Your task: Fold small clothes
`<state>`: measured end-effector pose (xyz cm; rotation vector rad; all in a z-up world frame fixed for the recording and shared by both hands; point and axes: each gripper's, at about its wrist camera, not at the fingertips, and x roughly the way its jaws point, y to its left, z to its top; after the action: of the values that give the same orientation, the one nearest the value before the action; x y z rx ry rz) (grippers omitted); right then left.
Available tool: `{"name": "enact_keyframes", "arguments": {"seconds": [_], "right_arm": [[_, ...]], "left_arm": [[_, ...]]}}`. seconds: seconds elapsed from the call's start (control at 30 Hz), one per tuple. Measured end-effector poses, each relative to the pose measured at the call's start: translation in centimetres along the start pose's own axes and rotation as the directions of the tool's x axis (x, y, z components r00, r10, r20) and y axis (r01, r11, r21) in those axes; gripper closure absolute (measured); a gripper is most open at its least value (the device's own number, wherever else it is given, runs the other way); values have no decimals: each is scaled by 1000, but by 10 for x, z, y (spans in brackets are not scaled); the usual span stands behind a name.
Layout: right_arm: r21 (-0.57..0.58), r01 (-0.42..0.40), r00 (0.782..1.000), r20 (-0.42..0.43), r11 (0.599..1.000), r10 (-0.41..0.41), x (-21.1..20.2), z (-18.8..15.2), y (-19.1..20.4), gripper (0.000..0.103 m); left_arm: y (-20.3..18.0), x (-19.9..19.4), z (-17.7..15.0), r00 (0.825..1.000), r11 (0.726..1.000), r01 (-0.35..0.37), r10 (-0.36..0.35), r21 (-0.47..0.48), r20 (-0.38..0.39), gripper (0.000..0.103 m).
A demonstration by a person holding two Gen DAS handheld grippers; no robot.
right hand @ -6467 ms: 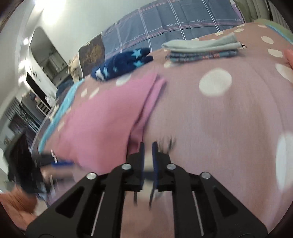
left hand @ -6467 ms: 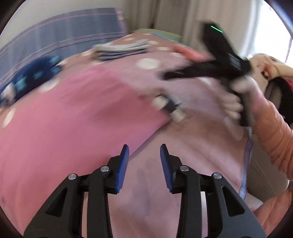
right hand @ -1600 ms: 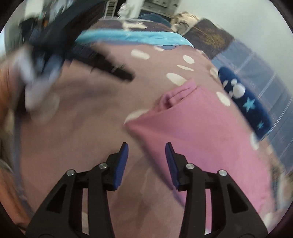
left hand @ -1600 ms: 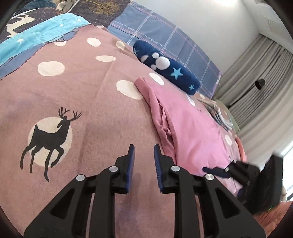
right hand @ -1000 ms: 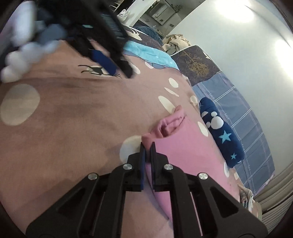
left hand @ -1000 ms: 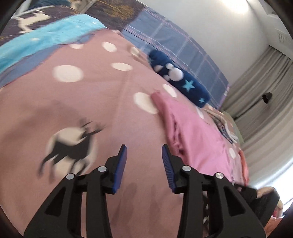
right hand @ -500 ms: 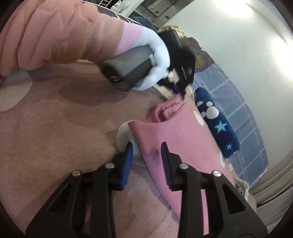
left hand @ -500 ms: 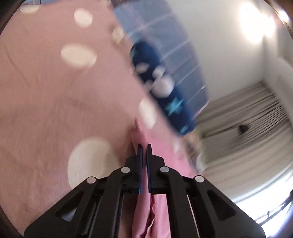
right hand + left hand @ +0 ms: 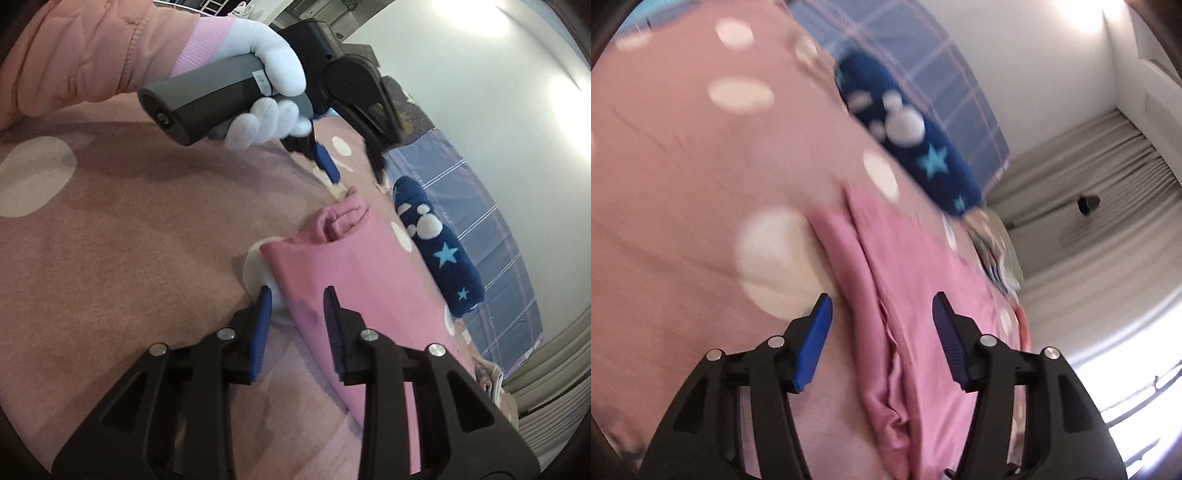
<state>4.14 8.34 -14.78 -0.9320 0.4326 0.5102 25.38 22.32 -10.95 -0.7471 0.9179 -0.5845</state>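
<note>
Pink garment (image 9: pixel 354 273) lies flat on the spotted blanket (image 9: pixel 129 236), a long folded strip with its bunched end toward the left gripper and its plain side edge toward the right one.

From the left: in the right wrist view a white-gloved hand (image 9: pixel 266 110) holds the left gripper (image 9: pixel 356 171) just above the far bunched end, fingers angled down at it. Its jaws have just been opening and now stand spread; in the left wrist view the left gripper (image 9: pixel 882 332) straddles the pink folds, which lie under the gap and touch neither blue pad (image 9: pixel 814 339).

Next comes the right gripper (image 9: pixel 295 321), low over the near corner of the garment. Its jaws have also been opening, and they stand partly apart, with the pink edge passing below the gap and no pad pressing on it. So neither tool is holding cloth.

Further right a navy star-printed roll (image 9: pixel 439 243) lies beside the garment on the blanket, and a small stack of folded clothes (image 9: pixel 993 258) shows blurred beyond it in the left wrist view.

I judge this the pause between folds: the cloth has been let go and a new grip is being lined up. The next move seems to call for each gripper to drop onto its corner, close through all the layers there, then lift both together so the end can be carried over evenly. The bunched end looks the likelier spot to catch only some layers.
</note>
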Motion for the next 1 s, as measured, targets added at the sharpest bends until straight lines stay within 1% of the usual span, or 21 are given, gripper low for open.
{"name": "enact_keyframes", "arguments": {"seconds": [0.03, 0.1, 0.13, 0.2, 0.3, 0.33, 0.4, 0.47, 0.5, 0.53, 0.63, 0.7, 0.8, 0.93, 1.0], "right_arm": [[7, -12, 1000, -7, 1000, 12, 0, -1, -2, 74], [23, -27, 999, -22, 999, 28, 4, -2, -5, 74], [36, -31, 999, -34, 999, 33, 7, 0, -8, 74], [45, -25, 999, -46, 999, 27, 12, 5, -11, 74], [40, -28, 998, -50, 999, 30, 23, 15, -11, 74], [51, -33, 998, -49, 998, 35, 25, 18, -12, 74], [89, -49, 997, -53, 995, 54, 29, 20, -16, 76], [124, -68, 996, -54, 990, 75, 29, 20, -19, 80], [143, -79, 995, -55, 987, 87, 29, 19, -22, 90], [167, -92, 993, -61, 982, 104, 31, 18, -26, 96], [243, -134, 987, -54, 961, 151, 32, 15, -37, 98], [291, -154, 984, -45, 944, 174, 31, 13, -44, 98], [329, -170, 981, -38, 929, 192, 31, 11, -50, 99], [364, -179, 980, -21, 914, 200, 28, 9, -56, 99], [399, -190, 978, -1, 897, 208, 23, 7, -62, 99]], "left_arm": [[0, 9, -3, 1000, 1000, -5, 5, -1, -25, 46], [-6, 18, -2, 1000, 999, -11, 12, 48, -14, 46], [-8, 23, 1, 1000, 999, -8, 9, 50, -23, 46], [-9, 33, 11, 999, 1000, 6, -5, 16, -36, 46], [-10, 43, 25, 998, 1000, -13, 13, -3, -58, 47], [-11, 46, 28, 998, 1000, -22, 22, -7, -64, 49], [-13, 49, 32, 997, 999, -40, 39, -7, -70, 58], [-11, 54, 33, 994, 997, -81, 81, -4, -76, 87], [-9, 54, 33, 994, 996, -87, 85, -16, -72, 92], [-6, 55, 33, 995, 997, -74, 71, -34, -65, 92], [-4, 54, 32, 997, 997, -63, 61, -36, -40, 93], [-4, 55, 33, 997, 997, -62, 61, -40, -39, 93], [-8, 55, 35, 997, 997, -73, 72, -38, -41, 93], [-18, 53, 36, 996, 996, -82, 82, -17, -31, 93], [-24, 51, 36, 996, 996, -84, 83, -5, -23, 93]]}}
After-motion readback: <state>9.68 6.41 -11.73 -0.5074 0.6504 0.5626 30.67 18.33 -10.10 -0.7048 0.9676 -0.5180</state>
